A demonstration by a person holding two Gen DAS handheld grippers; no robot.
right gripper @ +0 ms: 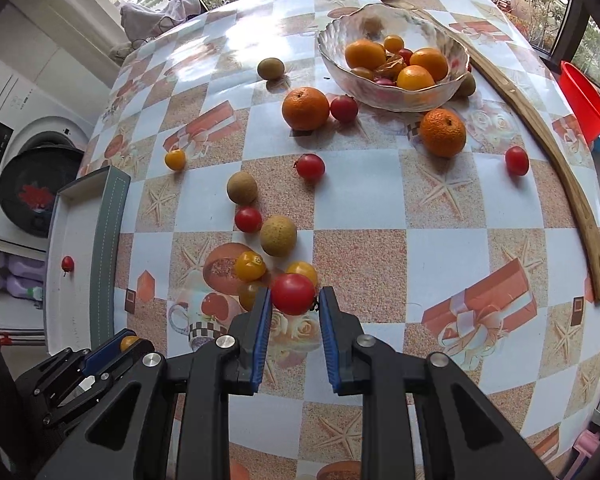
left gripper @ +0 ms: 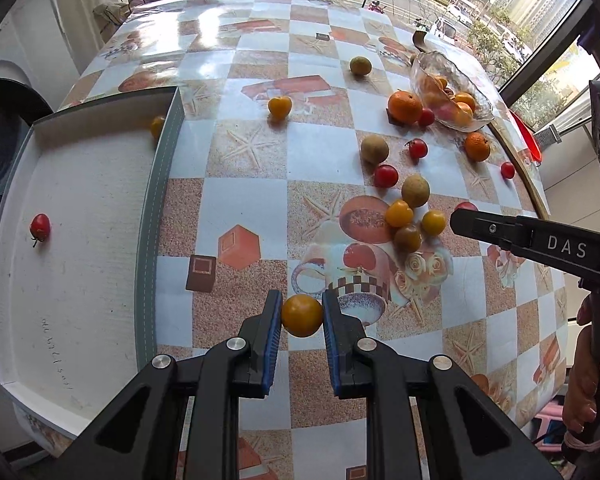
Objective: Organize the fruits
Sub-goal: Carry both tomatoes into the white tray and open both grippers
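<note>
Checkered tablecloth (right gripper: 380, 208), washing machine (right gripper: 32, 184), window

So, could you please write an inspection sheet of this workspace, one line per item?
Surface: checkered patterned tablecloth.
Job's things: loose round fruits scattered; clear glass bowl holding oranges and small fruits; white shallow box containing one red cherry tomato.
Clutter: long wooden curved stick; red plastic basin.
Grippers: left tool shut on yellow cherry tomato; right tool around big red cherry tomato, contact unclear.
Cables: nothing seen.
Surroundings: white washing machine; window with street outside.
</note>
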